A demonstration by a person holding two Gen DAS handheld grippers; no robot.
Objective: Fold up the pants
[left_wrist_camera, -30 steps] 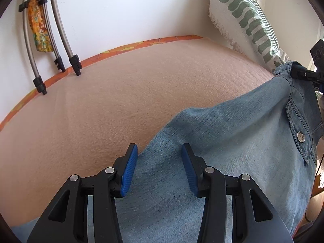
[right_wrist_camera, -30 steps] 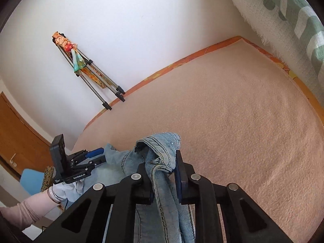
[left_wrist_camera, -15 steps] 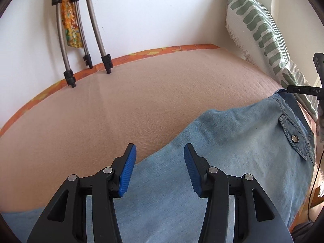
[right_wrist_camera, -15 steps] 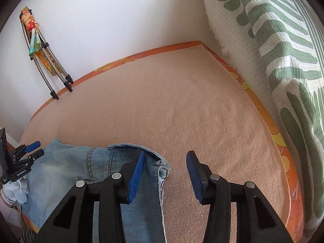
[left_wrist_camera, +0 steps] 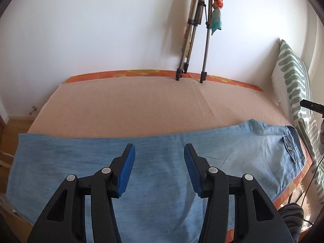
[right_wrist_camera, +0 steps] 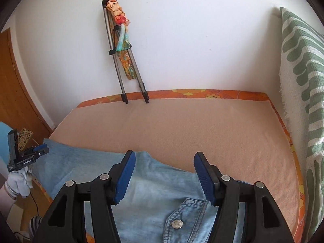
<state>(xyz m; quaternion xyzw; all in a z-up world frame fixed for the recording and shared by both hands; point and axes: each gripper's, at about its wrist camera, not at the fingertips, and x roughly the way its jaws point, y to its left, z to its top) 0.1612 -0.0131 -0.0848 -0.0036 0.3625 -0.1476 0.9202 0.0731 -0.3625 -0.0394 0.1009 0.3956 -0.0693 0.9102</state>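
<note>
Light blue denim pants [left_wrist_camera: 60, 162] lie flat along the near edge of the bed, legs to the left and waist to the right. A buttoned back pocket [left_wrist_camera: 289, 147] faces up. My left gripper [left_wrist_camera: 159, 156] hovers open above the legs, with nothing between its blue pads. In the right wrist view the pants' waist end [right_wrist_camera: 162, 192] with its pocket button [right_wrist_camera: 176, 223] lies under my right gripper [right_wrist_camera: 165, 162]. Its jaws are opening and stand clear of the cloth. The left gripper [right_wrist_camera: 38, 151] also shows at the far left, over the leg end.
A peach blanket [left_wrist_camera: 141, 105] covers the bed, with an orange patterned border at the wall. A folded tripod [right_wrist_camera: 125, 60] leans on the white wall behind. A green-and-white pillow [right_wrist_camera: 299, 81] stands at the right end. A wooden door [right_wrist_camera: 12, 93] is at the left.
The right gripper let go of the bunched waistband and opened. The pants now lie spread flat. Both grippers drew back and up, and the left one swung toward the legs.
</note>
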